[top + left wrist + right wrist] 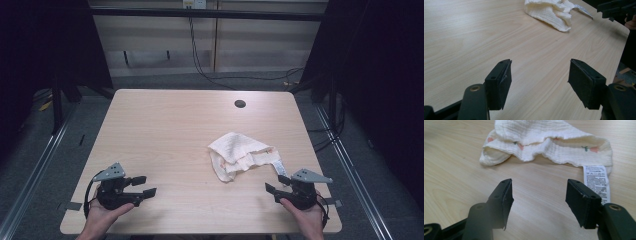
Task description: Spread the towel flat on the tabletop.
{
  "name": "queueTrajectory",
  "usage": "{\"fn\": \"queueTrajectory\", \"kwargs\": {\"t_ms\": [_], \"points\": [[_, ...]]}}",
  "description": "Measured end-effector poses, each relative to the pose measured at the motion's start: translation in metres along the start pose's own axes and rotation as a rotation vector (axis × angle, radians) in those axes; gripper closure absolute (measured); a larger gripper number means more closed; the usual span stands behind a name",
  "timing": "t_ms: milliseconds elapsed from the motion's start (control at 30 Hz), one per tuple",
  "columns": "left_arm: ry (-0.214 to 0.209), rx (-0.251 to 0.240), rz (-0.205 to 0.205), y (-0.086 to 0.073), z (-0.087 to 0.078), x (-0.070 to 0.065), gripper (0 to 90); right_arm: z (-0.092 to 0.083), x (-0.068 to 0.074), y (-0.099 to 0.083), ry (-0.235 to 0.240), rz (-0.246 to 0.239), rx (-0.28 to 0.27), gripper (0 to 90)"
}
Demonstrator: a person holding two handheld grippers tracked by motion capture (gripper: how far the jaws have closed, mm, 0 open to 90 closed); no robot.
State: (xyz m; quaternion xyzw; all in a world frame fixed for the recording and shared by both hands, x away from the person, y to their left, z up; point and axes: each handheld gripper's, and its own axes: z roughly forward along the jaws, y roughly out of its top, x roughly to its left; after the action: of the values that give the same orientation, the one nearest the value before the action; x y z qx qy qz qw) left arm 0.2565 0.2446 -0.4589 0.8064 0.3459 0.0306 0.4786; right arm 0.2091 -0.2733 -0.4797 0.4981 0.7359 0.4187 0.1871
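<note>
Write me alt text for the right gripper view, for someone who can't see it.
A crumpled cream cloth with small pink and green prints lies on a light wooden table, its white care label trailing toward the camera. In the foreground the right gripper has its two black fingers open and empty, pointing at the cloth.

The cloth [240,155] lies on the table [165,130], right of centre. The left gripper [142,187] sits near the front left corner, the right gripper [276,184] just before the cloth.
</note>
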Motion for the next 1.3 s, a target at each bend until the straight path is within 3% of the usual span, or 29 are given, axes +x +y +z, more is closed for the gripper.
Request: {"fn": "queueTrajectory", "kwargs": {"t_ms": [400,567,667,833,1033,1100,1200,1300], "points": [[0.018,-0.001,-0.029,0.000,0.001,0.003,31.8,0.000,0.000,0.004,0.041,0.005,-0.003,38.9],[0.002,-0.009,-0.010,0.001,-0.001,0.001,29.3,-0.004,0.003,0.011,0.059,-0.012,-0.005,39.0],[0.000,-0.018,-0.003,0.001,-0.001,0.000,29.5,-0.008,0.004,0.019,0.094,-0.015,-0.016,39.3],[-0.006,0.000,0.006,0.002,0.002,-0.001,30.2,-0.007,0.003,0.029,0.112,-0.023,-0.004,39.1],[-0.002,0.006,0.012,0.002,0.004,0.000,30.5,0.000,0.001,0.046,0.142,-0.041,-0.004,38.7],[0.004,0.004,0.008,0.002,0.004,0.000,30.6,0.005,0.000,0.055,0.149,-0.044,-0.028,33.8],[0.004,0.004,0.012,0.002,0.003,0.000,30.8,0.014,-0.001,0.063,0.164,-0.065,0.024,31.1],[0.006,0.004,0.009,0.002,0.003,0.000,30.8,0.020,-0.004,0.072,0.173,-0.069,0.020,31.2]]}}
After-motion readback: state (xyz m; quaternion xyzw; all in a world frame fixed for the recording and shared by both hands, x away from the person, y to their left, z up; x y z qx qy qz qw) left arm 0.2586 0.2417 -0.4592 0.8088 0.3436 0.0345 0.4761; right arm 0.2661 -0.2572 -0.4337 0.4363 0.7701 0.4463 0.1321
